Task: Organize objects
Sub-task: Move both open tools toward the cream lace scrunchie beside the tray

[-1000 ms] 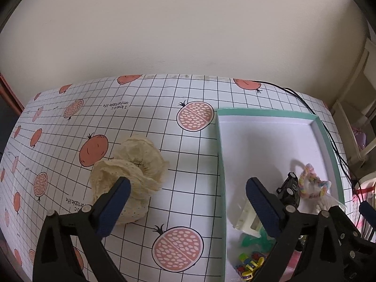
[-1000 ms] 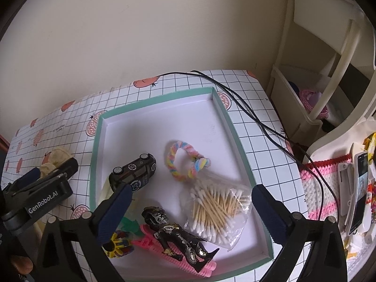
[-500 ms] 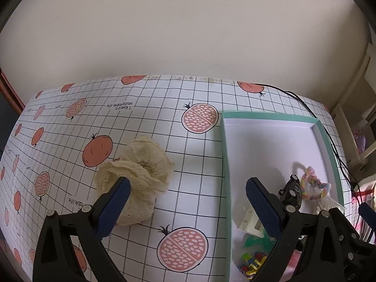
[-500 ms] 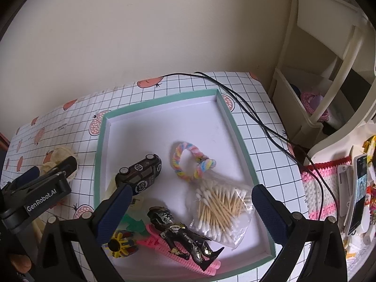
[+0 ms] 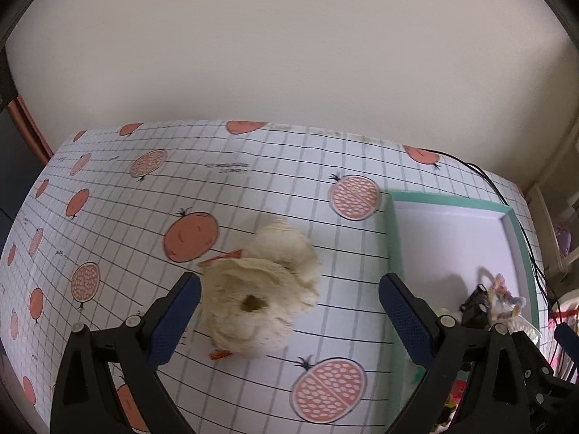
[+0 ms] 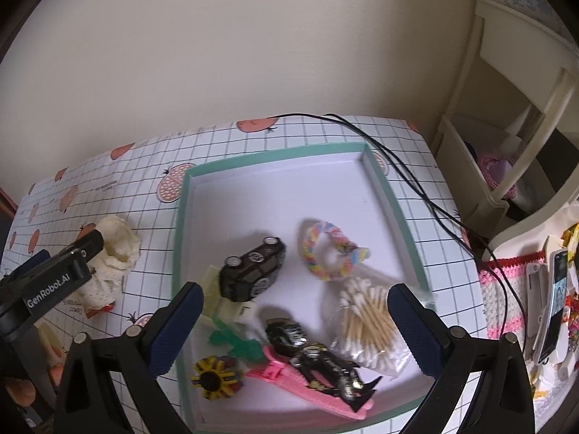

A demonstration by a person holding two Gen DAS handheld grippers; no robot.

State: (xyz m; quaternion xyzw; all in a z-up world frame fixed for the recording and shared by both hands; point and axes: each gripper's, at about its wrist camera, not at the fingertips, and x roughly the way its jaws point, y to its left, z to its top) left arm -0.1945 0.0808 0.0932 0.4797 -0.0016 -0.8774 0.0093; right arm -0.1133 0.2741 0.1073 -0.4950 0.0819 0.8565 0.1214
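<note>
A cream crumpled scrunchie (image 5: 262,289) lies on the pomegranate-print tablecloth, left of a green-rimmed white tray (image 5: 393,238). My left gripper (image 5: 289,322) is open and empty, its fingers either side of the scrunchie and just short of it. The scrunchie also shows in the right wrist view (image 6: 112,253). My right gripper (image 6: 295,329) is open and empty above the tray (image 6: 383,195). The tray holds a black toy car (image 6: 253,271), a pastel braided band (image 6: 327,251), a bag of cotton swabs (image 6: 369,325), a dark figure (image 6: 318,358) on a pink comb and a yellow-black flower piece (image 6: 215,379).
A black cable (image 6: 416,184) runs across the table's right part behind the tray. A cream shelf unit (image 6: 514,108) and a pink knitted holder with a phone (image 6: 557,296) stand off the right edge. The wall lies close behind the table.
My left gripper has swung left and closer to the scrunchie, which now sits between its fingers. My right gripper has come lower and nearer over the tray.
</note>
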